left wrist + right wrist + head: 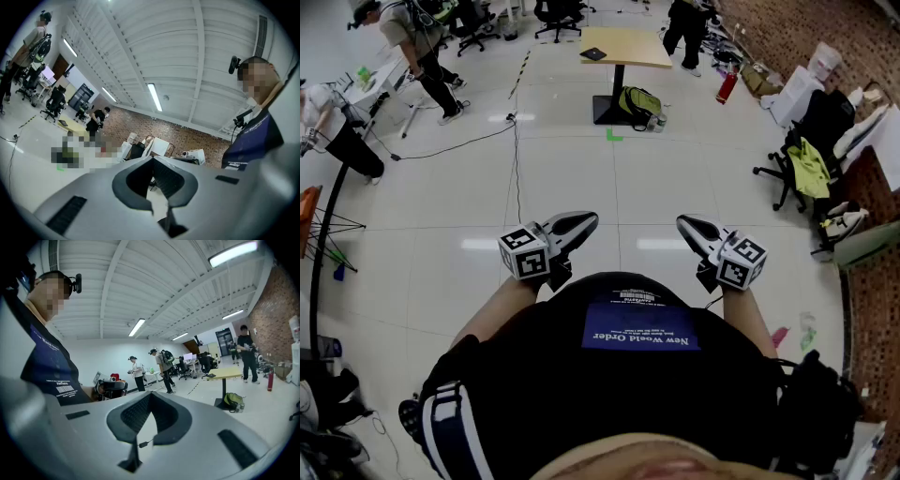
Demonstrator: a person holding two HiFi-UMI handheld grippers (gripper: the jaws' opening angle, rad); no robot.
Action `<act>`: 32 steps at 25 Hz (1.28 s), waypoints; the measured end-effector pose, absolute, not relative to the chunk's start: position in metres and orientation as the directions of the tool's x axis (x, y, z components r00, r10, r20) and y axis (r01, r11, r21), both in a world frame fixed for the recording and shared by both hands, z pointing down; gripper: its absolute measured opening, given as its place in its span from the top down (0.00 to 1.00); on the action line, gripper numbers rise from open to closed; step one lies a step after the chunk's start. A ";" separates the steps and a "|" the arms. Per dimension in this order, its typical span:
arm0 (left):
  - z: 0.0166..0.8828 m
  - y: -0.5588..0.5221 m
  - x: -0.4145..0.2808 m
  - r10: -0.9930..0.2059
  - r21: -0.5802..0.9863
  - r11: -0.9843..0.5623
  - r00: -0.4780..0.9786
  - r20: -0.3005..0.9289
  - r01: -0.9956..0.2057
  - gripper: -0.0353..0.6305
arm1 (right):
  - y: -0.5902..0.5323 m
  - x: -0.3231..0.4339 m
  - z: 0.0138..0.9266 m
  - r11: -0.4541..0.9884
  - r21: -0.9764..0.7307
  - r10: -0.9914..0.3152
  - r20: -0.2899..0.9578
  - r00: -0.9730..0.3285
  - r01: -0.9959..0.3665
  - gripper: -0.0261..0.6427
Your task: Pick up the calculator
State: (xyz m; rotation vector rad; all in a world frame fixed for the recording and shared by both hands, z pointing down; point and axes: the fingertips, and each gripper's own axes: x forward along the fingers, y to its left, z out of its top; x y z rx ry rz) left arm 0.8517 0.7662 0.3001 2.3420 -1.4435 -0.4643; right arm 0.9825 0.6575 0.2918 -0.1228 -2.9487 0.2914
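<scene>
Head view: left gripper (583,222), right gripper (688,226) were closed, empty; possible calculator (593,54) on table (642,47), 12 o'clock; likely light, rigid, grip long edges

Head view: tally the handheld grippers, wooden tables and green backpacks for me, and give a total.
Grippers: 2, the left gripper and the right gripper
Wooden tables: 1
Green backpacks: 1
Total: 4

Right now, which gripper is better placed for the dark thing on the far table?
Left, slightly: the dark thing lies at the table's left end, more in line with the left gripper than the right gripper. Both are shut, empty, far off.
</scene>
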 end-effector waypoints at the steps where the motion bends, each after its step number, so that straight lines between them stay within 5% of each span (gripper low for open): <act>1: 0.300 0.771 0.848 -0.901 0.455 -0.417 0.424 -0.093 -0.786 0.94 | 0.662 0.979 0.292 0.977 -0.201 0.101 0.167 -0.981 0.067 0.98; 20: 0.320 0.844 0.740 -0.924 0.506 -0.358 0.375 -0.072 -0.785 0.94 | 0.724 0.867 0.310 0.966 -0.238 0.153 0.195 -0.969 0.105 0.98; 32: 0.343 0.772 0.698 -0.969 0.535 -0.220 0.245 -0.025 -0.816 0.94 | 0.642 0.799 0.340 0.920 -0.303 0.310 0.174 -0.935 0.249 0.98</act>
